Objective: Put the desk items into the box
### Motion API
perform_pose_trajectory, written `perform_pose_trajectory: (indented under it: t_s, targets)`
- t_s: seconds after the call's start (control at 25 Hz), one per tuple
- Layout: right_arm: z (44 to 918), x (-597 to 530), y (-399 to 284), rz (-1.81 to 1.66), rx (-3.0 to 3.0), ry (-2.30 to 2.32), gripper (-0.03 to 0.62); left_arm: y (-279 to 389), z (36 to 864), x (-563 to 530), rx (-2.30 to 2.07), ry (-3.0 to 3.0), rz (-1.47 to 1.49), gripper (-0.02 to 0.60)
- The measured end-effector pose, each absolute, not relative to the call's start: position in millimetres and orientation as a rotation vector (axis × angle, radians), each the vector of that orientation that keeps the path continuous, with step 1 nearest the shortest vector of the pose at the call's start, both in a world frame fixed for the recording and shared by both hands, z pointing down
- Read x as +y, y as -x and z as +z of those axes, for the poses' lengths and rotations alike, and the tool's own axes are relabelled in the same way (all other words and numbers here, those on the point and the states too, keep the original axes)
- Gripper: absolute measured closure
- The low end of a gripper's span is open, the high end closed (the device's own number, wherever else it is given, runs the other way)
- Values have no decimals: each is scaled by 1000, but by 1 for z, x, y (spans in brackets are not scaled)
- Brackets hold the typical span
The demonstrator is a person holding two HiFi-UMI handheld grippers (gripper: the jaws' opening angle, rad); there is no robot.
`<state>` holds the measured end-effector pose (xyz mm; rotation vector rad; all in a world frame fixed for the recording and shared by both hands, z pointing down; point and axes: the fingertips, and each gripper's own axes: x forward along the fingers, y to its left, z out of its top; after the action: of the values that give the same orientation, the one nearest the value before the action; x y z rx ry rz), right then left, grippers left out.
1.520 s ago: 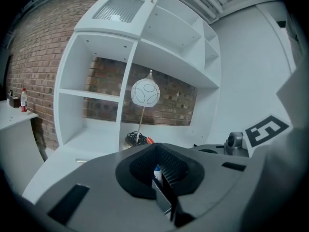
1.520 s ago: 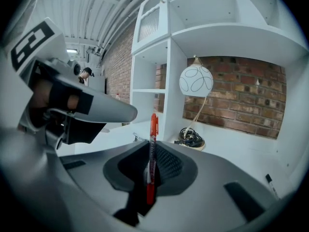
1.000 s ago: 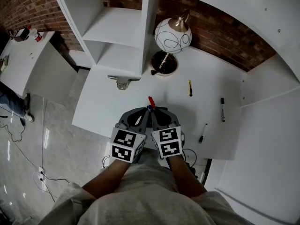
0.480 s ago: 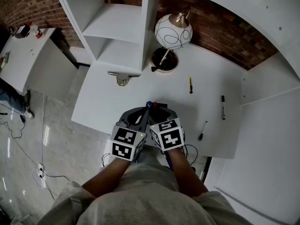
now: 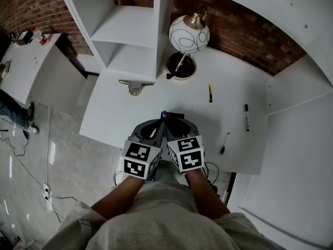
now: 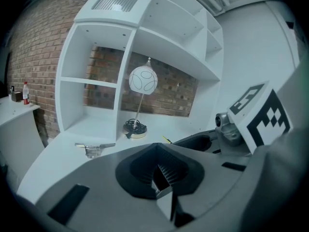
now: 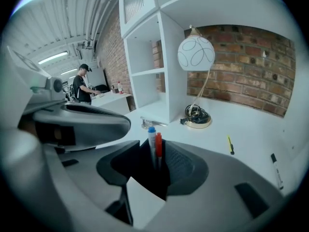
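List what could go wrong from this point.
1. The jaws of the right gripper have just been opening, so the blue-capped marker and red-capped marker between them look loose and could slip out.
2. The nearer black marker lies close to the front edge of the desk; a nudge might roll it off.
3. No box shows in any view.

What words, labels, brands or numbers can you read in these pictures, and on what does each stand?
None can be read.
The left marker cube and right marker cube: square patterns only, no letters.
The black marker and yellow pen on the desk: any print too small.
The bottle on the side table: label too small.
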<state>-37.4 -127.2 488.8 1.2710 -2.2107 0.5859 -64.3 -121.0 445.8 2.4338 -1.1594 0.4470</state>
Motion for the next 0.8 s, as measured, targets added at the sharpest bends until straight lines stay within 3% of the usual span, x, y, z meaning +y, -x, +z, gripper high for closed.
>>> perform_pose_trajectory:
  t_s: [0.28,0.44,0.8]
  targets:
    - [451,-130,22,476,-2303,-1446,430,55,427,-121,-1174,-2488,400,574]
    - [429,-127,9,398,-2317,-1553,517,47,412,-121,-1165,-2529,368,574]
    - [371,-110,-29,204,-2314,-1769,577,11,365,-110,-1097,-2700,308,574]
